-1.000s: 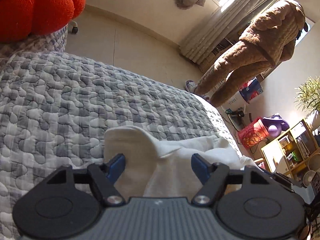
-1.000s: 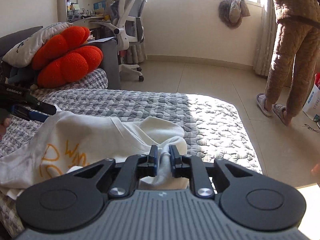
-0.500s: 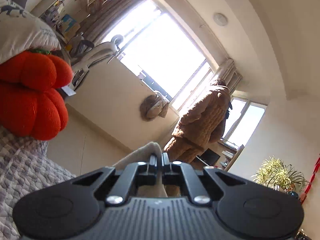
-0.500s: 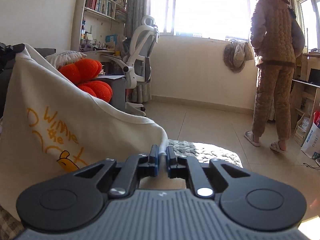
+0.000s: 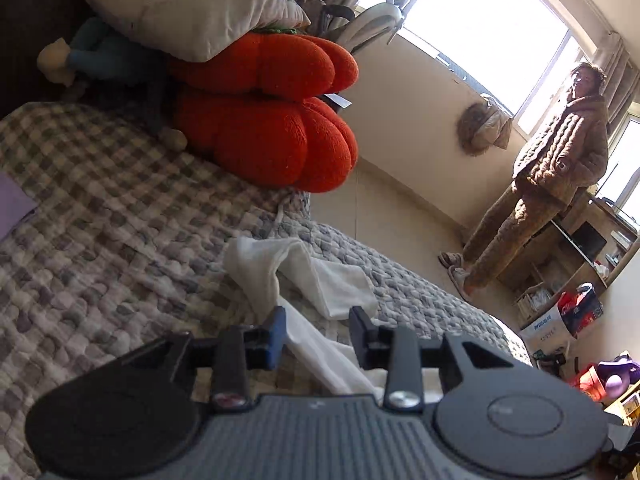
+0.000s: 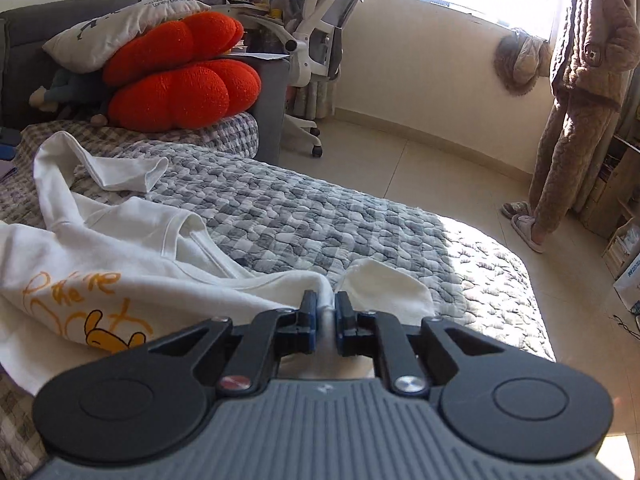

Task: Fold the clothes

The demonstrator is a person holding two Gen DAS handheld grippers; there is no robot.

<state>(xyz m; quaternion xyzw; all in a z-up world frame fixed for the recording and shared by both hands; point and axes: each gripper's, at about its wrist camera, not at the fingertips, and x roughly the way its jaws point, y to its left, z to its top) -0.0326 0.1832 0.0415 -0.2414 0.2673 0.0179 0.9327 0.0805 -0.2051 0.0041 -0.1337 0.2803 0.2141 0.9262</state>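
Observation:
A white T-shirt with an orange cartoon print lies crumpled on the grey quilted bed. One sleeve is spread toward the cushions. My right gripper pinches a fold of the shirt's edge between its pads, and its jaws are opening slightly. In the left wrist view the T-shirt lies slack on the bed. My left gripper hovers just over it. Its jaws are opening, and a strip of cloth runs between the fingers without either pad pressing on it.
Two red cushions and a white pillow are piled at the head of the bed. A person in brown quilted clothes stands on the floor by the window. An office chair stands beyond the bed.
Half a second ago both grippers held the shirt up in the air. It now lies on the bed. The left jaws have parted and let go of the cloth, while the right still pinches it.

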